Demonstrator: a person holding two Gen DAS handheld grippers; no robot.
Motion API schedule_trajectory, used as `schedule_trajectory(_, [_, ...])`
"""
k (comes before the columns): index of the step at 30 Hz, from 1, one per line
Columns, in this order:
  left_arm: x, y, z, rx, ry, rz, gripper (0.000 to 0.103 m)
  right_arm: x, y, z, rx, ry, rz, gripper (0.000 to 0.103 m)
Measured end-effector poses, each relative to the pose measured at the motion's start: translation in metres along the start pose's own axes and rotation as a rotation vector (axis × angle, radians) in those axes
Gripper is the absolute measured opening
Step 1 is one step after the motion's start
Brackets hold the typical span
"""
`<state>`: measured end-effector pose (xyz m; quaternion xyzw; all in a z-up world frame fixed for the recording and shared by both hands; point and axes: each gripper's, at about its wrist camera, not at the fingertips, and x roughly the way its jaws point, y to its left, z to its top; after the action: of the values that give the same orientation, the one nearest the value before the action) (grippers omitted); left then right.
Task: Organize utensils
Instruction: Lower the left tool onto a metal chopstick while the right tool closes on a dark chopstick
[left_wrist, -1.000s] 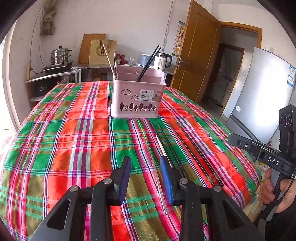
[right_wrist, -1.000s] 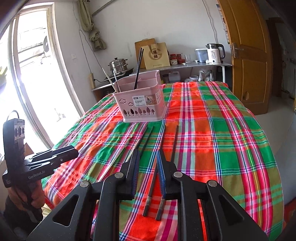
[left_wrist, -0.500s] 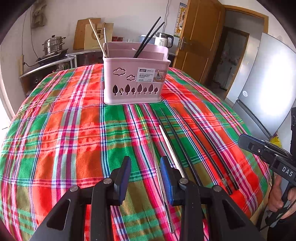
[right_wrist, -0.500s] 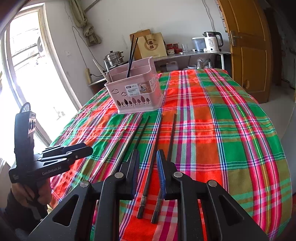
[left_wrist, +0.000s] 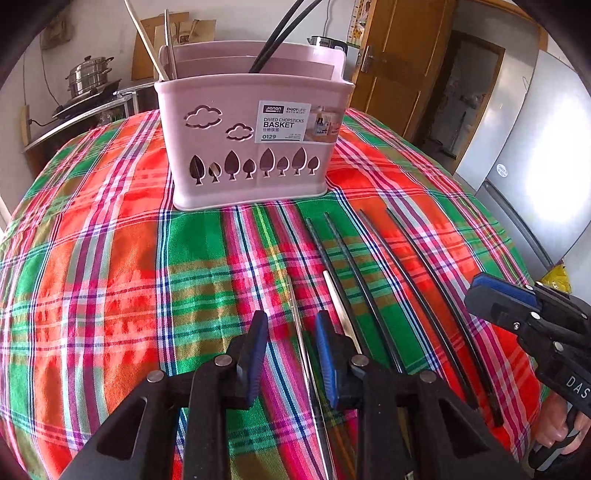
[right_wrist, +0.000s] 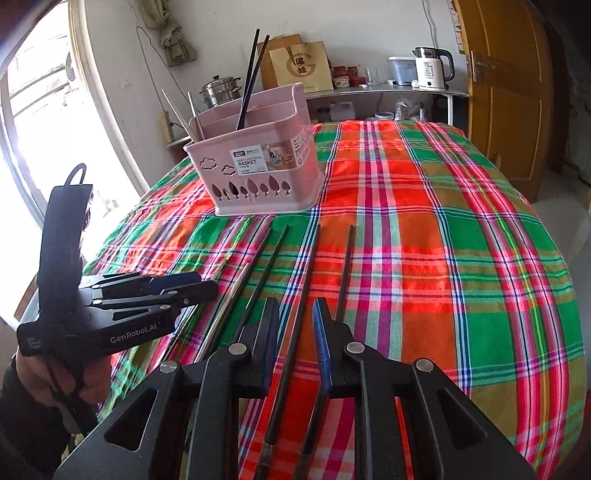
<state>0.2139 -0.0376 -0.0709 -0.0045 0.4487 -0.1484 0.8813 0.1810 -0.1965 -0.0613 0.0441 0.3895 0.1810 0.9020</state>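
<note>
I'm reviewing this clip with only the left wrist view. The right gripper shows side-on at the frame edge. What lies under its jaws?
Observer: In the right wrist view, the right gripper straddles one black chopstick lying on the tablecloth.
Operator: Are the pads pressing on it?
Observer: No. Cloth shows on both sides of the stick between the pads, so the jaws are open.
Operator: The black sticks in the basket are cut off at the top of my frame. How many are there?
Observer: Two standing black chopsticks show whole here, leaning the same way out of the pink basket.
</note>
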Motion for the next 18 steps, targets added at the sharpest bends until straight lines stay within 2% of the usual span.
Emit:
schedule_trajectory(8, [0.002,0.006,0.002,-0.001,-0.009,0.032,0.007,0.039,0.002,0.019,-0.040,0.076,-0.038,0.019])
schedule_trajectory(14, [0.001,0.007,0.004,0.002,0.004,0.040,0.006,0.060,0.002,0.024,-0.067,0.126,-0.073,0.019])
schedule_trajectory(18, [0.005,0.001,0.007,0.047,0.019,0.066,0.006,0.063,0.005,0.027,-0.092,0.141,-0.098,0.019])
